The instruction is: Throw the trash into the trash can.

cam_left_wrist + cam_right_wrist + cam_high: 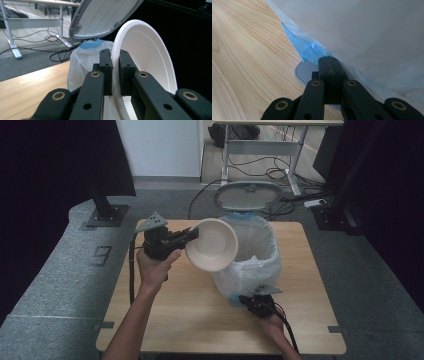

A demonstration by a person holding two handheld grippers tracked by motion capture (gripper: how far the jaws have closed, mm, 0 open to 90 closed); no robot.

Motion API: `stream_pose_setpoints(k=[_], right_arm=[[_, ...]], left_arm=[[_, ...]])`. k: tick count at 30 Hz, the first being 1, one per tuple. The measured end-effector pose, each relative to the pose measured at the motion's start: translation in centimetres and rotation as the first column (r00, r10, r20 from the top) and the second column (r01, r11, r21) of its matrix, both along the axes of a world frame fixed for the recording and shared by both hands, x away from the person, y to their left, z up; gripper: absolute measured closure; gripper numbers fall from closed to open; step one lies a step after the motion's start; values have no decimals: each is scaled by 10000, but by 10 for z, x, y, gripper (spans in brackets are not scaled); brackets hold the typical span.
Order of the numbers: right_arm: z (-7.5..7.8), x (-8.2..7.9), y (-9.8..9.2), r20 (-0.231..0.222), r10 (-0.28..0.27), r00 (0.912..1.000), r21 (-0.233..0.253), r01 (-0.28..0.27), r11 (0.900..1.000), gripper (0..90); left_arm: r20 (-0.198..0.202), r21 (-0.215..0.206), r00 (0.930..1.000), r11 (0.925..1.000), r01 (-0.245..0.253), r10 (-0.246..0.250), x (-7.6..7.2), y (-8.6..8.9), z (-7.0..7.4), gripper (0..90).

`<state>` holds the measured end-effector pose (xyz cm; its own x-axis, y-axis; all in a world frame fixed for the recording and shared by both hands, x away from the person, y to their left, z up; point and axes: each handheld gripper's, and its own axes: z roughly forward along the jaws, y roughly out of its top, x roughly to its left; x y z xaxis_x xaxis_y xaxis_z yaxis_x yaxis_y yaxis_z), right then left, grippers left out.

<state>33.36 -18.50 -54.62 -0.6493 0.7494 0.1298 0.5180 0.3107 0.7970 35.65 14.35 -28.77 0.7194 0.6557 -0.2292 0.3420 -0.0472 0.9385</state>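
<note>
The round white foam bowl (pixel 212 244) was held up on its side, just over the near-left edge of the bin's open top. The left gripper (pixel 192 236) pinched the bowl's rim between its two black jaws. The small bin with a clear plastic bag liner (pixel 255 262) stood on the light wooden table (pixel 180 310), and its grey oval lid (pixel 248 196) stood open. The right gripper (pixel 329 65) had its jaws pressed together, down on the grey ribbed foot pedal (pixel 305 71) at the bin's base.
</note>
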Motion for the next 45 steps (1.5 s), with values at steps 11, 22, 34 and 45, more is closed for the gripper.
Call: stream_pose_setpoints(k=[11,22,34,45], right_arm=[[0,0,0,0,6,10000,11,-6,10000,894],[0,0,0,4,7,10000,17,-7,10000,894],[0,0,0,12,2,10000,48,-2,10000,894],[-1,0,-1,-16,19,10000,79,-19,10000,894]], left_arm=[[54,247,9999,9996,144,-146,8,-11,6,837],[-22,344,9997,9991,247,-246,18,-23,7,837],[35,574,9994,9978,337,-339,29,-38,13,837],[-25,709,9990,9965,448,-447,39,-52,13,837]])
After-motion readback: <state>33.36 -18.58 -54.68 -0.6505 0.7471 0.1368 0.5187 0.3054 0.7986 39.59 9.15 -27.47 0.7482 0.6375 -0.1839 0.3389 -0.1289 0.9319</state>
